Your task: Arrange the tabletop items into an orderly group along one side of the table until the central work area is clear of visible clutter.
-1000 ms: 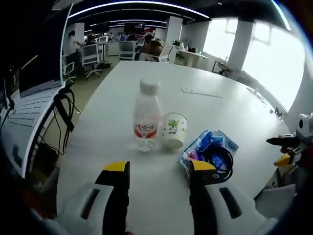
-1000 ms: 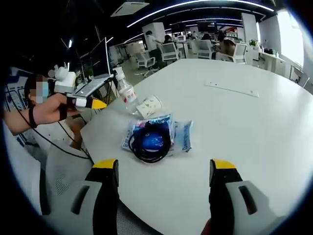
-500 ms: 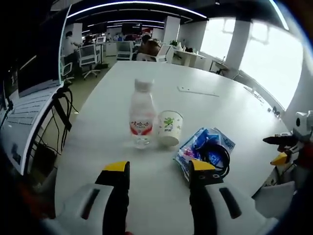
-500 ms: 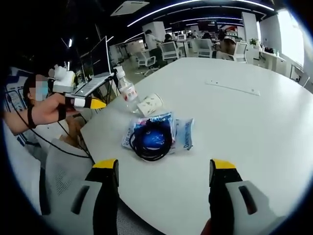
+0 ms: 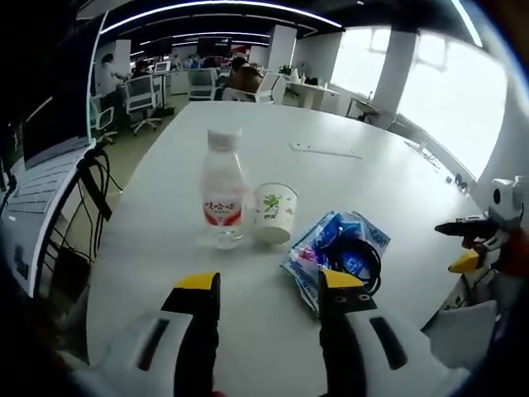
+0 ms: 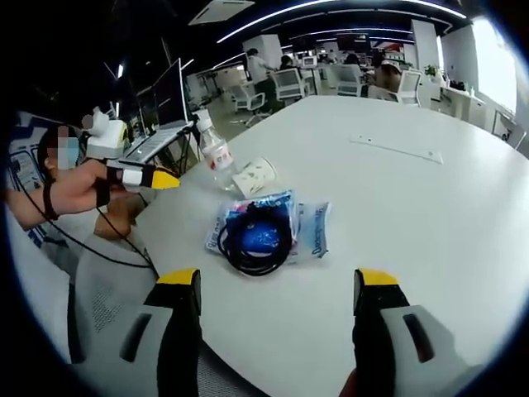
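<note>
in the left gripper view, the left gripper point(image 5: 269, 285) is hovering low over the near part of the wide white round-edged table point(image 5: 355, 186), its yellow-tipped black jaws standing apart with nothing between them. just ahead, a clear plastic water bottle with a white cap and a red-and-white label point(image 5: 221, 201) is standing upright, and a small white paper cup with a green print point(image 5: 273, 213) is sitting upright right beside it, so close they seem to be touching. nearer the right jaw, a flat blue plastic packet of wipes point(image 5: 331, 251) is lying on the table with a coil of black cable point(image 5: 357, 265) resting on top of it. the right gripper point(image 5: 469, 240) is reaching in at the right edge, off the table. a thin white strip point(image 5: 324, 150) is lying farther back on the tabletop.

in the right gripper view, the right gripper point(image 6: 279, 289) is hanging near the table edge with its jaws spread wide and holding nothing. the packet point(image 6: 307, 225) and cable coil point(image 6: 260, 237) are lying ahead of it, the cup point(image 6: 254, 177) and bottle point(image 6: 215, 155) beyond them (the cup looks tilted here through the lens). the left gripper point(image 6: 147, 176) is coming in from the left, gripped by a hand point(image 6: 74, 186); its jaws here are too foreshortened to judge. an open laptop point(image 6: 161, 124) is standing behind it.
</note>
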Demonstrator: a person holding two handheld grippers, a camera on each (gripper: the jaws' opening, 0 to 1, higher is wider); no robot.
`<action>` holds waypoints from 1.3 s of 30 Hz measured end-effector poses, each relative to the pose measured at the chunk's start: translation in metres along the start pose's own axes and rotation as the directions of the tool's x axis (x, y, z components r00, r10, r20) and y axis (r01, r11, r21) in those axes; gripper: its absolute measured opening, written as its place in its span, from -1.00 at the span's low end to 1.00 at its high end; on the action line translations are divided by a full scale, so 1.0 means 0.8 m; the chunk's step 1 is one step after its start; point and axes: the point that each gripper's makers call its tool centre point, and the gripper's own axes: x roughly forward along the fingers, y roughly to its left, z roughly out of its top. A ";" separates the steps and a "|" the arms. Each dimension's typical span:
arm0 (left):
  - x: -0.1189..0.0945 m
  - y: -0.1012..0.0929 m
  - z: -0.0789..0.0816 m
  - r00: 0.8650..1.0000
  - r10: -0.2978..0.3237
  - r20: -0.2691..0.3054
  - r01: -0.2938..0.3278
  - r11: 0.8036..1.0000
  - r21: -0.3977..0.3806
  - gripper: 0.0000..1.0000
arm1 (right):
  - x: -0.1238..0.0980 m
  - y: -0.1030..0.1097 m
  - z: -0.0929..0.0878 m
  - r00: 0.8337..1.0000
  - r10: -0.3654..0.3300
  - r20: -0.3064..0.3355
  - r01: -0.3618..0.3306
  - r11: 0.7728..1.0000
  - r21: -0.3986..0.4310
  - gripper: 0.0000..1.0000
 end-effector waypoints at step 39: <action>0.012 -0.046 -0.019 0.994 -0.097 -0.057 0.100 0.993 0.057 -0.05 | 0.113 -0.001 -0.007 0.997 0.043 -0.066 -0.037 0.995 0.092 0.03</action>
